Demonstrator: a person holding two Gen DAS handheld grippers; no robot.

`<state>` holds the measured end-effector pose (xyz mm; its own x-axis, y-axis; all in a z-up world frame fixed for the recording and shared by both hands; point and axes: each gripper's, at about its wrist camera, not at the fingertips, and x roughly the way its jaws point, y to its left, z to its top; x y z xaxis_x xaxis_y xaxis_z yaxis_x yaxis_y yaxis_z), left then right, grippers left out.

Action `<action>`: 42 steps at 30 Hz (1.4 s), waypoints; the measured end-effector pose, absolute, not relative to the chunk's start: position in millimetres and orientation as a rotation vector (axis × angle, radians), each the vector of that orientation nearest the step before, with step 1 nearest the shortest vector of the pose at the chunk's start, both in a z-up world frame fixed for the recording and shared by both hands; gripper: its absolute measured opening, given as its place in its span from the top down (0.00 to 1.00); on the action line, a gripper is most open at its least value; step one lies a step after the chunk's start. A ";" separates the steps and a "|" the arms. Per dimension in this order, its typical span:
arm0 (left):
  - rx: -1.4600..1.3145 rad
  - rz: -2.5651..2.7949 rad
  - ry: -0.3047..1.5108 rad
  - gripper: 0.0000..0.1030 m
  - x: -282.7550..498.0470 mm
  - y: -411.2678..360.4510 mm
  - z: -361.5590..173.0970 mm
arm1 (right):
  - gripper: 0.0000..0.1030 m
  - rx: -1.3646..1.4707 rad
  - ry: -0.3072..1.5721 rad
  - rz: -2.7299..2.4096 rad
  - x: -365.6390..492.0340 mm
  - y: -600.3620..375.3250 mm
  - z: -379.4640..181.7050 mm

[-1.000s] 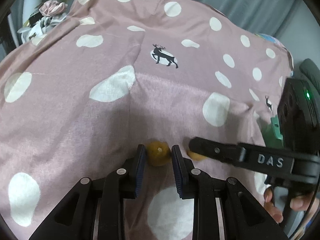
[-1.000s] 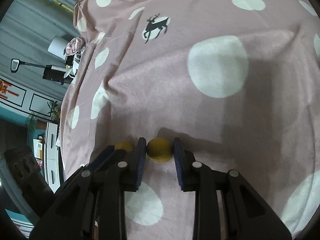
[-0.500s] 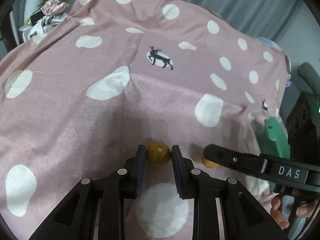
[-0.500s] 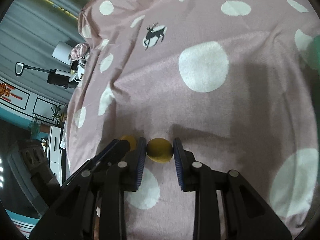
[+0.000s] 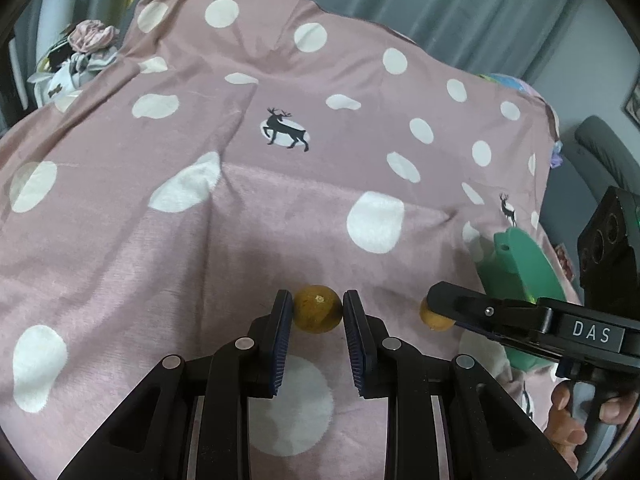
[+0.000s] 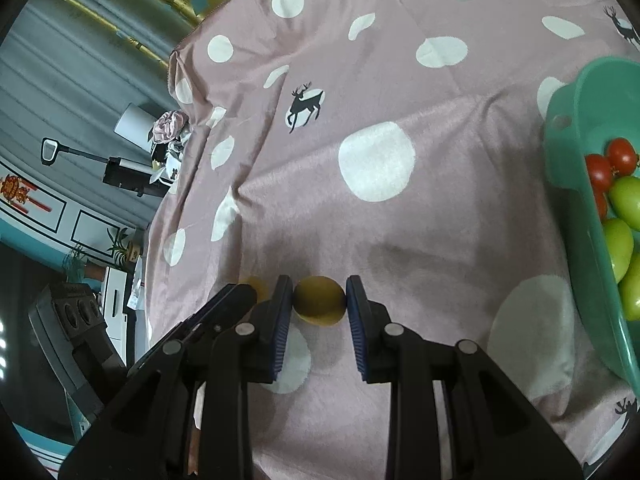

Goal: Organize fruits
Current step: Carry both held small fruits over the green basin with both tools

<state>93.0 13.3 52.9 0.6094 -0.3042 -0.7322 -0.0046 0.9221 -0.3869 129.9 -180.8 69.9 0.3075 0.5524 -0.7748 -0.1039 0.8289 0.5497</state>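
Note:
My left gripper (image 5: 317, 310) is shut on a small yellow-brown fruit (image 5: 317, 314), held above the pink dotted cloth (image 5: 280, 216). My right gripper (image 6: 320, 295) is shut on a second yellow fruit (image 6: 320, 300). In the left wrist view the right gripper's finger (image 5: 480, 310) reaches in from the right, with its fruit (image 5: 434, 318) partly hidden behind it. In the right wrist view the left gripper's fruit (image 6: 256, 285) peeks out at the left. A green bowl (image 6: 576, 128) at the right edge holds red tomatoes (image 6: 612, 160) and green fruits (image 6: 624, 200).
The green bowl (image 5: 520, 256) also shows behind the right gripper in the left wrist view. A pile of clothes (image 5: 80, 52) lies off the cloth's far left corner. A grey chair (image 5: 600, 152) stands at the right. A person's hand (image 5: 568, 424) grips the right handle.
Both grippers have lifted and drawn back from the cloth with their fruits. The green bowl has come into the right wrist view at the right.

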 end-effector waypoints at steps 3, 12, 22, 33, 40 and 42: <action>-0.366 -0.187 0.899 0.74 91.3 6.8 54.8 | 0.73 0.440 1.188 0.459 128.4 -185.5 70.7; -0.347 -0.263 0.829 0.74 83.4 -24.0 77.2 | 0.73 0.476 1.096 0.394 116.2 -230.7 94.1; -0.293 -0.282 0.801 0.74 87.8 -71.3 81.9 | 0.73 0.508 1.050 0.277 96.3 -295.3 108.2; -0.380 -0.060 0.929 0.71 118.6 -26.0 40.3 | 0.73 0.556 1.063 0.329 94.0 -298.3 103.9; -0.414 -0.012 1.007 0.68 133.5 -11.4 15.6 | 0.73 0.565 1.061 0.317 94.2 -301.6 104.8; -0.460 -0.035 1.001 0.71 135.1 -7.3 13.9 | 0.73 0.578 1.058 0.320 93.7 -302.2 103.9</action>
<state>135.1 -7.3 13.9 0.5472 -0.2361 -0.8030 -0.1799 0.9038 -0.3883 93.7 -302.2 103.9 0.4642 0.5113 -0.7232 0.0247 0.8087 0.5876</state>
